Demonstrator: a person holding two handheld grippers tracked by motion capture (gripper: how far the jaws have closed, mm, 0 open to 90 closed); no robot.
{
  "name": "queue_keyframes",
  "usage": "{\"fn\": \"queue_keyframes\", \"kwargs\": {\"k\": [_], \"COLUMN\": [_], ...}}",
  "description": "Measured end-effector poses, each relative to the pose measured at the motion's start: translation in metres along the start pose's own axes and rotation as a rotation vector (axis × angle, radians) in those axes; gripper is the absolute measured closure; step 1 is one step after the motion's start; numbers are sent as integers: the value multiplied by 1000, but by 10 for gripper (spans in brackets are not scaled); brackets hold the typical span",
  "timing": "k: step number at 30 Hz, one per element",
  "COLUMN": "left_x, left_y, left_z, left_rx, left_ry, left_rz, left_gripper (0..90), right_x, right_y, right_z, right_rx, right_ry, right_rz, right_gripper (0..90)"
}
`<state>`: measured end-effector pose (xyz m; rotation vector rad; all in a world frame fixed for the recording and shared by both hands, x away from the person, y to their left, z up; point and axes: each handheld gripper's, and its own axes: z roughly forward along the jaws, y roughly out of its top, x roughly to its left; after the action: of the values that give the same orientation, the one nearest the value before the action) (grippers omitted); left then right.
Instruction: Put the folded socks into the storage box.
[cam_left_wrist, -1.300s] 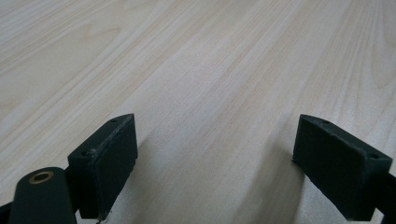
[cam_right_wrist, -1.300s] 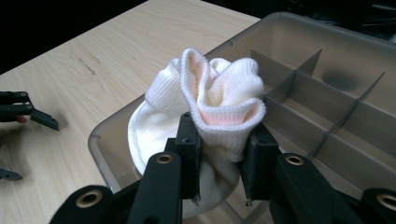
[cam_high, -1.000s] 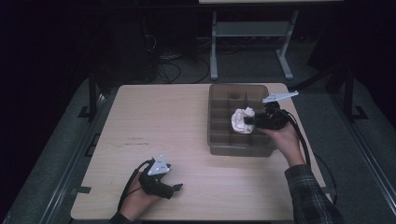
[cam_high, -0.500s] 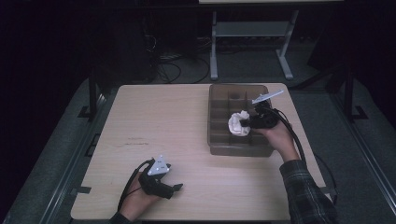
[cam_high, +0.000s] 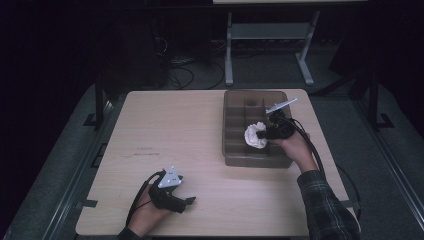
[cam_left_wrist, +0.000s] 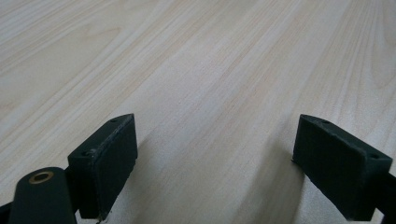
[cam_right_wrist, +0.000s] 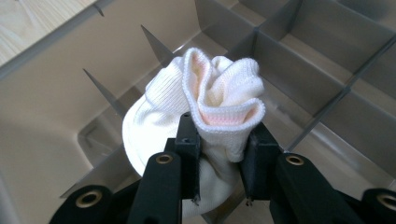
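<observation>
A: What do we see from above?

B: We see a pale wooden worktop (cam_high: 200, 130) in a dark room. Toward its far right stands a brown plastic divided tray (cam_high: 235, 150), split into small compartments. A person's two hands come in from the near edge, each holding a set of tongs.

A: What do the right tongs (cam_high: 261, 134) hold?

B: They are pinching a rolled cream-white sock (cam_high: 255, 135). In the right gripper view we see the right tongs (cam_right_wrist: 223, 156) pressing their two black jaws into the sock (cam_right_wrist: 205, 102) from both sides, its ribbed cuff bunched above them.

A: And where is the sock?

B: It is over the middle of the tray, right above the compartments and their thin dividers (cam_right_wrist: 299, 65). We cannot tell whether it touches the bottom of a compartment.

A: And the left tongs (cam_high: 189, 201)?

B: They rest low on the near left of the worktop, well apart from the tray. In the left gripper view the left tongs (cam_left_wrist: 215, 168) are spread wide, with bare wood grain (cam_left_wrist: 210, 70) between the jaws.
</observation>
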<state>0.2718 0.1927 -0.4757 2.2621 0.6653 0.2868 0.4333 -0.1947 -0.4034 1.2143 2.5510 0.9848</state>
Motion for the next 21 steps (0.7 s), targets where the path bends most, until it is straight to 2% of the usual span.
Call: {"fn": "queue_keyframes", "kwargs": {"k": [10,21], "left_x": [0,0], "left_y": [0,0], "left_z": [0,0], "left_rx": [0,0], "left_ry": [0,-1], "left_rz": [0,3], "left_gripper": [134,134], "right_x": [-1,-3], "right_y": [-1,3], "right_z": [8,19], "right_rx": [28,97], "right_ry": [-3,-7], "right_rz": [9,18], "right_gripper": [714,720]}}
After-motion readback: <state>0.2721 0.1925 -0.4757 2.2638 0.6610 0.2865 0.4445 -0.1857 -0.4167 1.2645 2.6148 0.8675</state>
